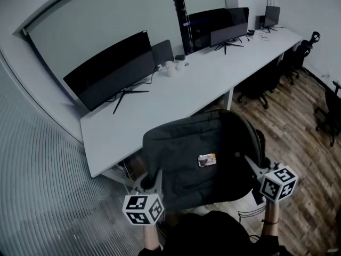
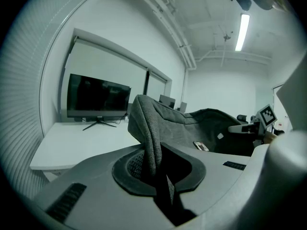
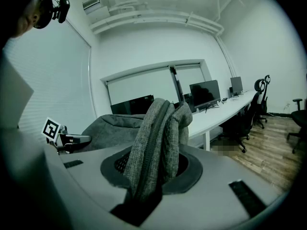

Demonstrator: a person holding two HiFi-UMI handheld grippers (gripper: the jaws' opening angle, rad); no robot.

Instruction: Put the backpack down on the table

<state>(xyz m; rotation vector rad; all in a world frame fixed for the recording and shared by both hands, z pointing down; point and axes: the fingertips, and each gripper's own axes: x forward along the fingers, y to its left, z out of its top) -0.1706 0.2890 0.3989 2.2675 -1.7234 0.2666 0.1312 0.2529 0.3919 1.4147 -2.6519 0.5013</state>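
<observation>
The left hand-held gripper [image 1: 153,181] and right hand-held gripper [image 1: 250,165] both clamp the backpack [image 1: 202,143].

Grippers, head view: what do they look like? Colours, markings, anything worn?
The left gripper and right gripper match: pale grey moulded bodies, each carrying a white cube with black square markers. The fingers are grey with dark ribbed lining inside. No cables show. The person wears a dark top and a thin band on the right wrist.

Backpack [image 1: 197,153] — held by left gripper [image 1: 153,181], right gripper [image 1: 251,165].
</observation>
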